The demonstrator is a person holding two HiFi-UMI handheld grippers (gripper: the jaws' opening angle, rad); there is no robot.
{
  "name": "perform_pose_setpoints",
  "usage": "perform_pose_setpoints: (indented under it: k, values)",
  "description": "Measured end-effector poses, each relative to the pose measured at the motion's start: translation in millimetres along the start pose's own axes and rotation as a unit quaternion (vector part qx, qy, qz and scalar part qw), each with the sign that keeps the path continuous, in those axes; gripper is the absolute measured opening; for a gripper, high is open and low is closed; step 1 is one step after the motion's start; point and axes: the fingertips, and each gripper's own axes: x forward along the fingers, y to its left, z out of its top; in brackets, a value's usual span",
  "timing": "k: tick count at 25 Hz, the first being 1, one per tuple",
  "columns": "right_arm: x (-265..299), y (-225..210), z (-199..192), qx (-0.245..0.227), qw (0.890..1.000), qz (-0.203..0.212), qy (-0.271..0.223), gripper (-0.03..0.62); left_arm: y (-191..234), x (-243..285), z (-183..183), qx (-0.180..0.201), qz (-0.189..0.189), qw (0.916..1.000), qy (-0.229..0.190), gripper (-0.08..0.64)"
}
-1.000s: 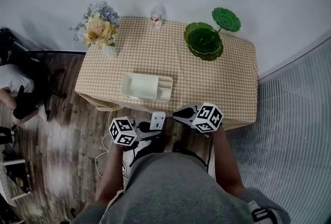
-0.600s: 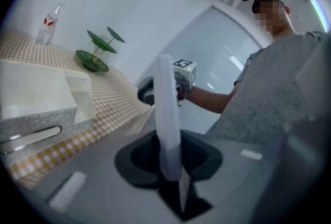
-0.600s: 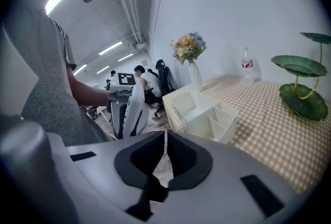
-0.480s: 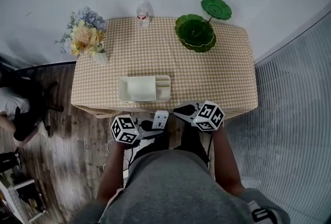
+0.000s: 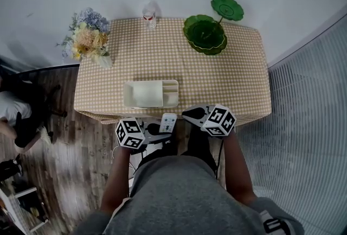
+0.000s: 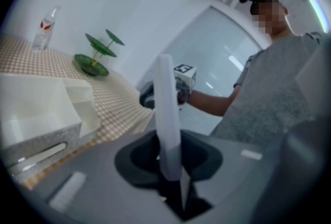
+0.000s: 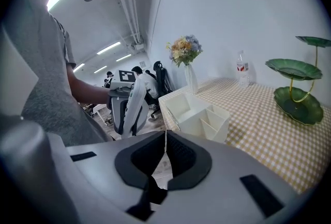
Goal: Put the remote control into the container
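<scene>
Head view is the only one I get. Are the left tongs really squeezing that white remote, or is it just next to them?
Observer: They are really squeezing it. In the left gripper view the left tongs are clamped on the lower end of the remote control, which stands upright with its thin edge toward the camera.
Child: And the right tongs, do they have anything?
Observer: No. The right gripper view shows the right tongs shut with nothing between them. They point toward the container on the table.
</scene>
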Motion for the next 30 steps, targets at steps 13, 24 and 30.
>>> perform_pose_setpoints:
  k: [13, 24, 30]
  values:
    - [-2, 13, 22, 0.059, 0.993, 0.072, -0.067, 0.242, 6, -3, 0, 0.000, -0.002, 1.0000, 0.005, 0.089]
    - [-7, 48, 85, 0.096, 0.963, 0.192, -0.164, 0.241, -1, -1, 14, 0.019, -0.024, 0.9995, -0.010, 0.089]
    - [-3, 51, 86, 0.102, 0.958, 0.204, -0.172, 0.169, -10, 6, 20, 0.025, -0.043, 0.9985, -0.022, 0.089]
